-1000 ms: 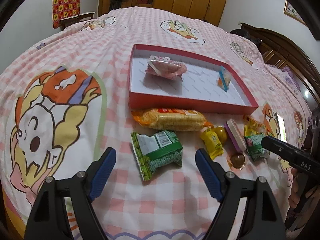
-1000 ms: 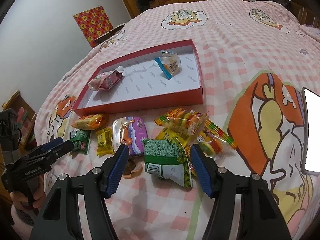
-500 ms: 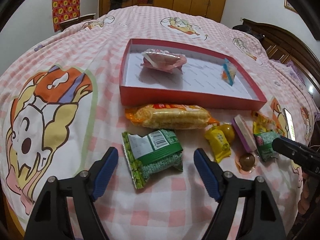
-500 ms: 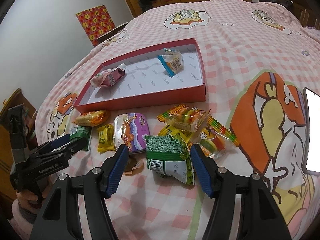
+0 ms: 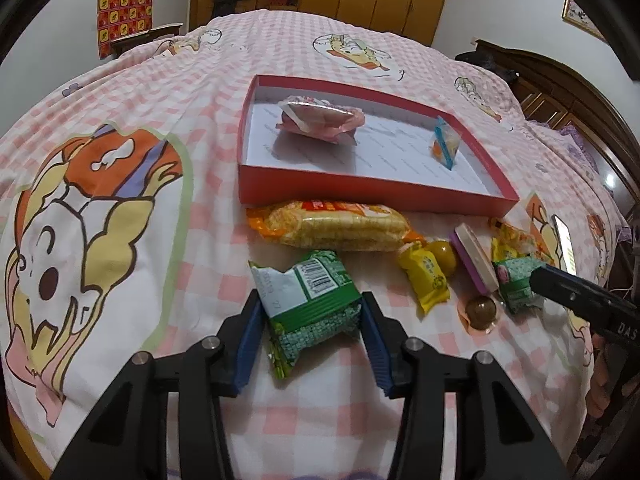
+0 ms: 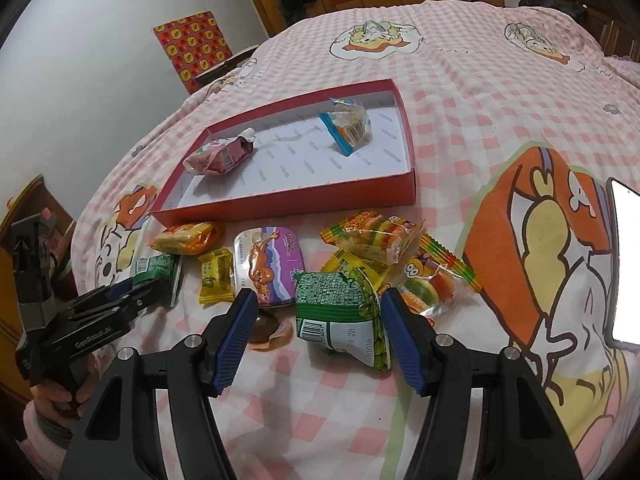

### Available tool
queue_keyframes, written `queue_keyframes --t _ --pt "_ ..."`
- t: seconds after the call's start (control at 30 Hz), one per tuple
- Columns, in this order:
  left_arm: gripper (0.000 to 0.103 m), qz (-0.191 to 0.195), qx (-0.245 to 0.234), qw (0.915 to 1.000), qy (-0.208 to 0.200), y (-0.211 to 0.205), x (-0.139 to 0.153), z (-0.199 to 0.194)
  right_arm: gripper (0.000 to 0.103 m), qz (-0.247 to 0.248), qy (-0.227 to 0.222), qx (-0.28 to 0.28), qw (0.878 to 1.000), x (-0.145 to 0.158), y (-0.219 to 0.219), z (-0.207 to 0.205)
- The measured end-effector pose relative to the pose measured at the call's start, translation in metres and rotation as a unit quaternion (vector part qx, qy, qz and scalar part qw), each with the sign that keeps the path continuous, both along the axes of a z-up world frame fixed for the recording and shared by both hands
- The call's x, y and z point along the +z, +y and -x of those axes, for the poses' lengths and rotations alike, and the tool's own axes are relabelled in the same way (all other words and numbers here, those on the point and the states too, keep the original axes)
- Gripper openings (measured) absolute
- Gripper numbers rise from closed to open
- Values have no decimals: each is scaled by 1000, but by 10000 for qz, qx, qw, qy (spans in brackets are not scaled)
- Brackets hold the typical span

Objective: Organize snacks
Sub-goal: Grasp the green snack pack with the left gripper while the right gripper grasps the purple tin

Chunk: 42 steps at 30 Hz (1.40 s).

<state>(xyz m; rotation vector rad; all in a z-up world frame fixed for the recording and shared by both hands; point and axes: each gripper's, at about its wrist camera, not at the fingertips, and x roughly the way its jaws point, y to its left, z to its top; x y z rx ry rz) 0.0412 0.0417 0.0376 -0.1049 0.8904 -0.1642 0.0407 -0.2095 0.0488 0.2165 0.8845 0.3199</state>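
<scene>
On the pink checked bedspread (image 5: 192, 128), at 6 o'clock from the red tray (image 5: 360, 194): both my claws sit around green packets.

My left gripper (image 5: 310, 312) is clamped on a green snack packet (image 5: 310, 300); the blue pads touch both sides, long axis running 11 to 5 o'clock, barcode end toward 12. My right gripper (image 6: 316, 308) stands apart, straddling a second green packet (image 6: 344, 312), barcode end toward 6. Orange-yellow packet (image 5: 332, 230) lies crosswise, 9 to 3 o'clock, just before the tray wall.
</scene>
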Motion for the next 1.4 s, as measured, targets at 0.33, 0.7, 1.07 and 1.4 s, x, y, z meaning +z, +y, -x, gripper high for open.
queue_keyframes --t 0.33,0.7,1.07,1.4 --pt "49 104 278 9996 -15 20 0 5 65 -21 -177 50 9998 10 10 5" --pt "50 111 277 9996 9 22 -8 5 65 42 -383 243 9990 20 27 2" --pt "50 138 269 9995 -2 21 -9 6 65 286 -214 545 9979 2 53 -22" --pt "50 195 267 9995 -14 23 -9 8 65 279 82 562 9980 -22 55 -39"
